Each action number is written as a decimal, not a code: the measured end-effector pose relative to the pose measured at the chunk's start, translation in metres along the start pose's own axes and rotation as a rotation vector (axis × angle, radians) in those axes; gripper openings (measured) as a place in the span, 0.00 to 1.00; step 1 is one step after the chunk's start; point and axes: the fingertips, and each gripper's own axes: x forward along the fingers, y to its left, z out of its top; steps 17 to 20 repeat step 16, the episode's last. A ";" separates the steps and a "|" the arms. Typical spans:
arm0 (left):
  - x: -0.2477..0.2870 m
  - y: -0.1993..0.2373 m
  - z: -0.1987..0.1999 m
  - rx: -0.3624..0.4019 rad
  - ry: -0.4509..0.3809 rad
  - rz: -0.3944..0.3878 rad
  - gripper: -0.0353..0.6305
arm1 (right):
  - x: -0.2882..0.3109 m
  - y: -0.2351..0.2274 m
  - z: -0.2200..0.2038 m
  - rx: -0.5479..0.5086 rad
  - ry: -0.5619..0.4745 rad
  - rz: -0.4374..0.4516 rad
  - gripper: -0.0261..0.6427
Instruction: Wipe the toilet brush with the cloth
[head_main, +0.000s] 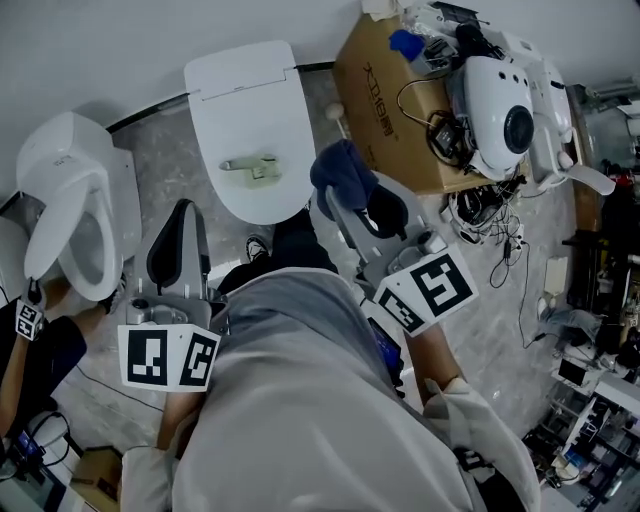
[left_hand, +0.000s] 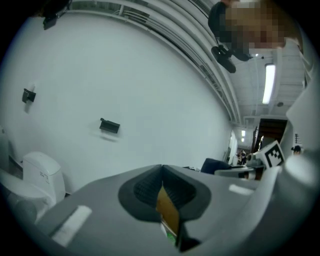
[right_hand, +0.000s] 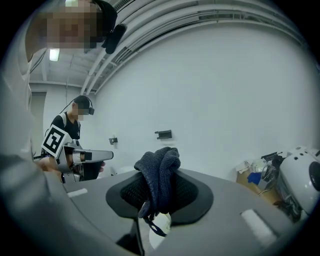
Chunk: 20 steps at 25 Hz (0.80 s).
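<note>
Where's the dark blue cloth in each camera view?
Head view: cloth centre, right of the toilet lid.
Left gripper view: probably the dark shape at right.
Right gripper view: centre, pinched between the jaws.
Shared landmark: black wall bracket, both gripper views only.

The cloth (right_hand: 159, 175) was seen as dark navy, the toilet lid (head_main: 250, 110) as white, the cardboard box (head_main: 380, 95) as brown, the floor (head_main: 480, 335) as grey-marbled.
</note>
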 end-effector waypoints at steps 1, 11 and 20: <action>0.000 0.000 -0.002 0.001 0.005 0.003 0.05 | 0.000 -0.001 -0.002 0.000 0.006 -0.003 0.19; 0.006 0.005 -0.020 0.002 0.052 0.025 0.05 | 0.002 -0.001 -0.019 -0.010 0.056 -0.022 0.19; 0.012 0.009 -0.025 0.001 0.067 0.035 0.05 | 0.005 -0.005 -0.026 0.000 0.076 -0.045 0.19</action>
